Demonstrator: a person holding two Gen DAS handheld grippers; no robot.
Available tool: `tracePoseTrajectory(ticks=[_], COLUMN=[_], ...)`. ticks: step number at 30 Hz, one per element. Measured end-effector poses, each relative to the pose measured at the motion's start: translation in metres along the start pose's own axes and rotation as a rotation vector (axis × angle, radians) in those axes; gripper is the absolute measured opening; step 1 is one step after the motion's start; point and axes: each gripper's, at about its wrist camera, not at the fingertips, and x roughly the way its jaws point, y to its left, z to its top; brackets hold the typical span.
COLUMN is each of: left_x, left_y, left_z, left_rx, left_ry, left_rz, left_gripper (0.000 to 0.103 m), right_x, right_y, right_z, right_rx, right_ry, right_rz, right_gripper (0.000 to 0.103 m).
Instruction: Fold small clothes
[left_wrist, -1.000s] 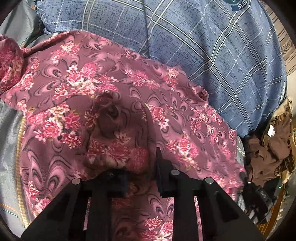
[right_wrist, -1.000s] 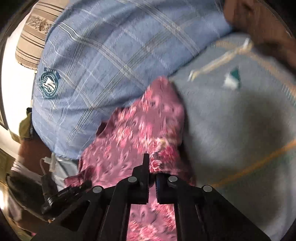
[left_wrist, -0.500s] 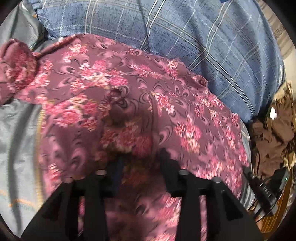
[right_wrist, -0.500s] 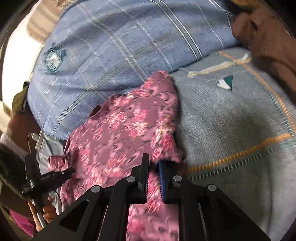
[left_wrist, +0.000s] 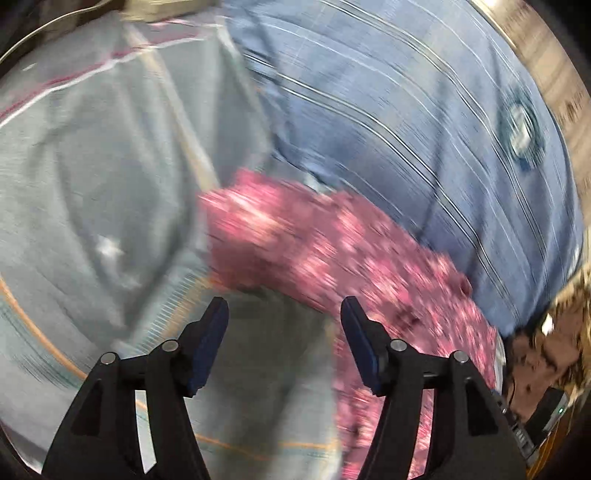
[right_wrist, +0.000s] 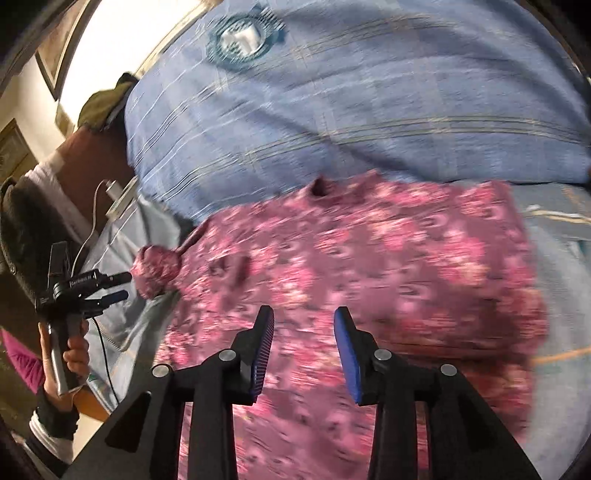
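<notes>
Both grippers had released the floral garment (right_wrist: 369, 266) since half a second before; my left gripper (left_wrist: 284, 314) stood wide over grey blanket (left_wrist: 92, 184), my right gripper (right_wrist: 303, 321) moderately open above it. Garment lay centre frame, below the blue checked cloth (right_wrist: 351, 103). I judged the fold should be smoothed before regrasping an edge.

Both grippers: black angular frames, silver screws, blue ribbed pads on the fingers (right_wrist: 350, 354).
</notes>
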Motion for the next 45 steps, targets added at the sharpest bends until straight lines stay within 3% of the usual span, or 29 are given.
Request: tracePoseTrajectory(ticks=[3, 7, 10, 12, 13, 14, 17, 24, 28, 33, 38, 41, 45], left_x=[0.012, 0.049, 0.061, 0.06, 0.06, 0.06, 0.048, 0.0, -0.007, 0.028, 0.088, 0.105, 0.1], left_y=[0.026, 0.032, 0.031, 0.031, 0.029, 0.028, 0.014, -0.062, -0.122, -0.192, -0.243, -0.253, -0.244], left_z=[0.015, 0.023, 0.024, 0.024, 0.024, 0.025, 0.023, 0.016, 0.0, -0.035, -0.074, -0.088, -0.088], left_rx=[-0.007, -0.003, -0.02, -0.03, -0.024, -0.017, 0.021, 0.105, 0.173, 0.231, 0.248, 0.247, 0.232], left_ry=[0.002, 0.075, 0.05, 0.004, 0.009, 0.023, 0.009, -0.026, -0.011, 0.086, 0.208, 0.243, 0.276], left_rz=[0.013, -0.026, -0.103, -0.143, -0.163, -0.173, -0.156, -0.283, -0.35, -0.375, -0.311, -0.279, -0.296], left_gripper=[0.069, 0.069, 0.069, 0.048, 0.012, 0.002, 0.002, 0.002, 0.002, 0.002, 0.002, 0.002, 0.006], right_x=[0.019, 0.032, 0.038, 0.041, 0.042, 0.042, 0.042, 0.031, 0.013, -0.009, -0.024, -0.029, -0.025], right_y=[0.011, 0.011, 0.009, 0.008, 0.007, 0.006, 0.003, -0.005, -0.016, -0.042, -0.073, -0.088, -0.09], right_z=[-0.007, -0.012, -0.013, -0.013, -0.012, -0.012, -0.011, -0.015, -0.018, -0.021, -0.027, -0.027, -0.021], right_rx=[-0.019, -0.005, 0.0, -0.002, -0.001, 0.001, 0.013, 0.046, 0.065, 0.112, 0.156, 0.18, 0.175], right_ry=[0.048, 0.083, 0.098, 0.103, 0.104, 0.102, 0.094, 0.073, 0.039, 0.001, -0.019, -0.022, -0.022], right_rz=[-0.002, -0.001, -0.011, -0.019, -0.02, -0.018, -0.012, 0.014, 0.015, 0.004, -0.029, -0.044, -0.04], right_gripper=[0.036, 0.037, 0.037, 0.037, 0.037, 0.037, 0.037, 0.037, 0.037, 0.037, 0.037, 0.037, 0.037])
